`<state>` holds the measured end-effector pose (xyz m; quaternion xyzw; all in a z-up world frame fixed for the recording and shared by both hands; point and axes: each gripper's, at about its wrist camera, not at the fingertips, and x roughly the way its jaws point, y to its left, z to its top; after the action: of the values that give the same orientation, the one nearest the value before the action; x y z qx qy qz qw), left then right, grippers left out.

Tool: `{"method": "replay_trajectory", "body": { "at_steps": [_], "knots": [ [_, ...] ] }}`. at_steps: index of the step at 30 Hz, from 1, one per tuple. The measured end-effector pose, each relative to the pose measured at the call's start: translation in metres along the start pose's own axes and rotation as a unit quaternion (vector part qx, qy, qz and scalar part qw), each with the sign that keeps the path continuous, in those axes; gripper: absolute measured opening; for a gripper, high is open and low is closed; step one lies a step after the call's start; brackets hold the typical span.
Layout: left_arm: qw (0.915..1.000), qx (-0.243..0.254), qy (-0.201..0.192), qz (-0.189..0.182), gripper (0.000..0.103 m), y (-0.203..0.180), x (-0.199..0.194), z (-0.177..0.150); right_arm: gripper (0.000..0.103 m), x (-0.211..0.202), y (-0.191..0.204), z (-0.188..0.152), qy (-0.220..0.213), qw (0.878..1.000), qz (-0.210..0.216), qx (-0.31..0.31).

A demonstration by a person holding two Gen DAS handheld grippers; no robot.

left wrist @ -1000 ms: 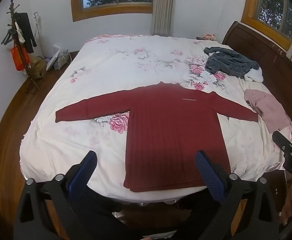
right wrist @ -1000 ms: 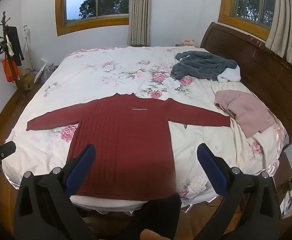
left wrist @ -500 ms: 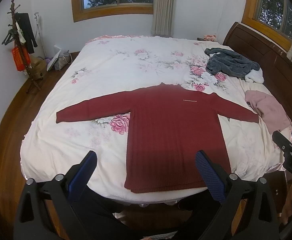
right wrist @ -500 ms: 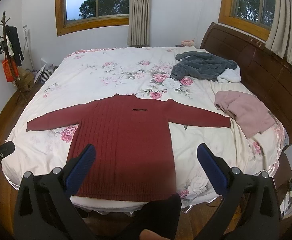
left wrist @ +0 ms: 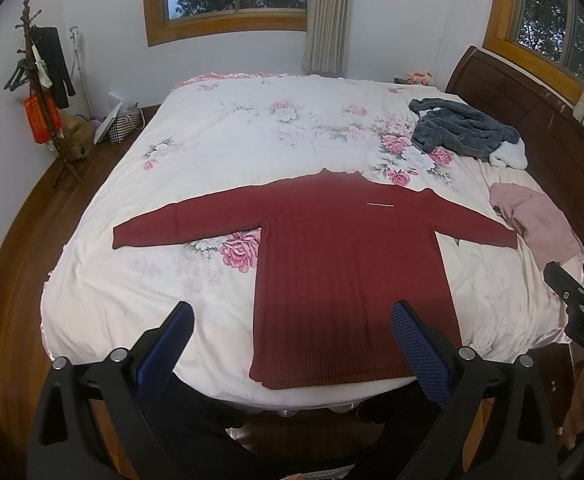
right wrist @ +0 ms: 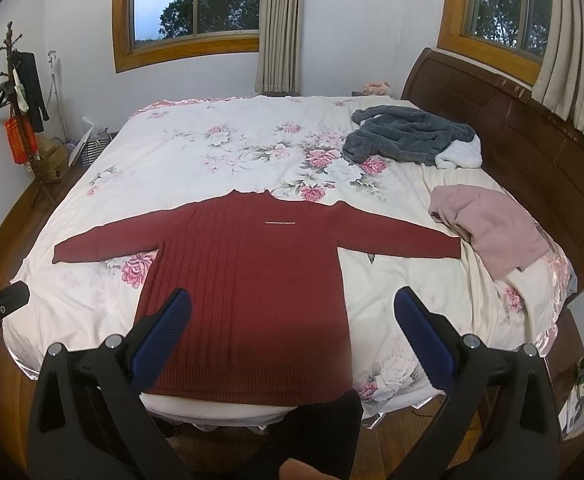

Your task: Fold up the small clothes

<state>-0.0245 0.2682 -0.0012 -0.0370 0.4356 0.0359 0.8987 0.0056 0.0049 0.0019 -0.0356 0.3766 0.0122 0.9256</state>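
Basically nothing's folded yet: red sweater (left wrist: 351, 272) lies flat, sleeves spread, hem at the bed's (left wrist: 220, 136) near edge. Left tongs (left wrist: 292, 336) and right tongs (right wrist: 292, 320) gape wide, empty.

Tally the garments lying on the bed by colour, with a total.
Dark red sweater, spread flat with sleeves out: 1
Grey fleece garment, crumpled, with a white part at its edge: 1
Pink garment, bunched near the headboard side: 1
Total: 3
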Motion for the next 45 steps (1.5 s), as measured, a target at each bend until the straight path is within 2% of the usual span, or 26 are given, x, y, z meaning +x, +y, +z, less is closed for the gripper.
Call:
{"method": "replay_trajectory", "body": {
  "at_steps": [35,45],
  "knots": [
    [1.0,0.001,0.001,-0.001,0.099,0.004,0.0,0.004,0.101,0.004,-0.002,-0.003,0.006,1.0,-0.002,0.0],
    [1.0,-0.002,0.007,0.003,0.099,0.005,0.013,0.006,0.101,0.016,-0.003,-0.001,0.017,1.0,-0.002,-0.001]
  ]
}}
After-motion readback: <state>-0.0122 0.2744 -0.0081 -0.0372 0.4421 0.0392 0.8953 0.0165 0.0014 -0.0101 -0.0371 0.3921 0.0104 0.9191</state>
